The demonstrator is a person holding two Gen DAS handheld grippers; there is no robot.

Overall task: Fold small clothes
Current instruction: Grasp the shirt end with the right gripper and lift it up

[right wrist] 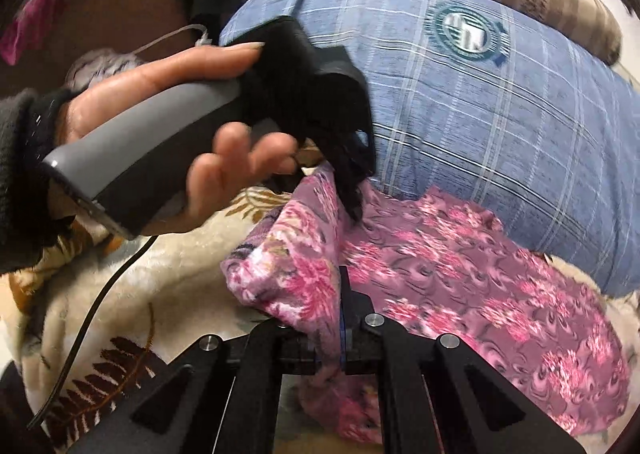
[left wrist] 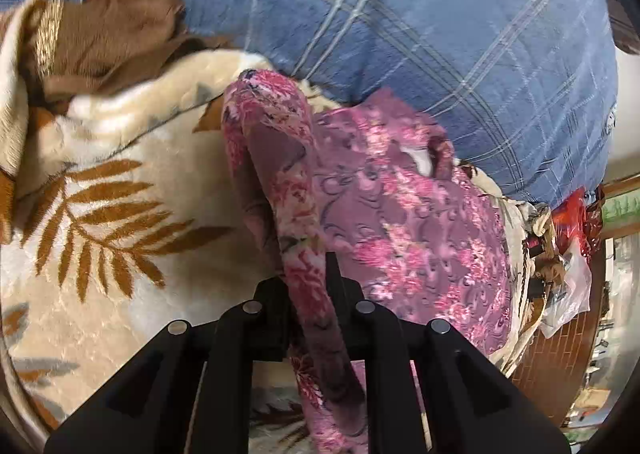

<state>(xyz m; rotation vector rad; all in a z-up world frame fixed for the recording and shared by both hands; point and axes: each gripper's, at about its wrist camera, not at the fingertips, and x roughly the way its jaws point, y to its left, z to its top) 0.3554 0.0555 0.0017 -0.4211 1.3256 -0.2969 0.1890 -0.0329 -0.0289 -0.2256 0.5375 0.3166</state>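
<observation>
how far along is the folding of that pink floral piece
Done: both tongs have a pinch on the pink floral garment, the left tongs and right tongs each shut on its edge. In hand: that edge is raised off the cream leaf-print blanket, while the rest lies crumpled against the blue plaid pillow. Left: no neat fold shows yet, and the brown cloth lies unfolded.

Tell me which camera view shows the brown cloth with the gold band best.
The left wrist view. There the brown cloth lies in plain sight at the upper left, on the cream leaf-patterned blanket and beside the blue checked pillow. The right wrist view does not show it; the hand and the other gripper fill that side.
</observation>
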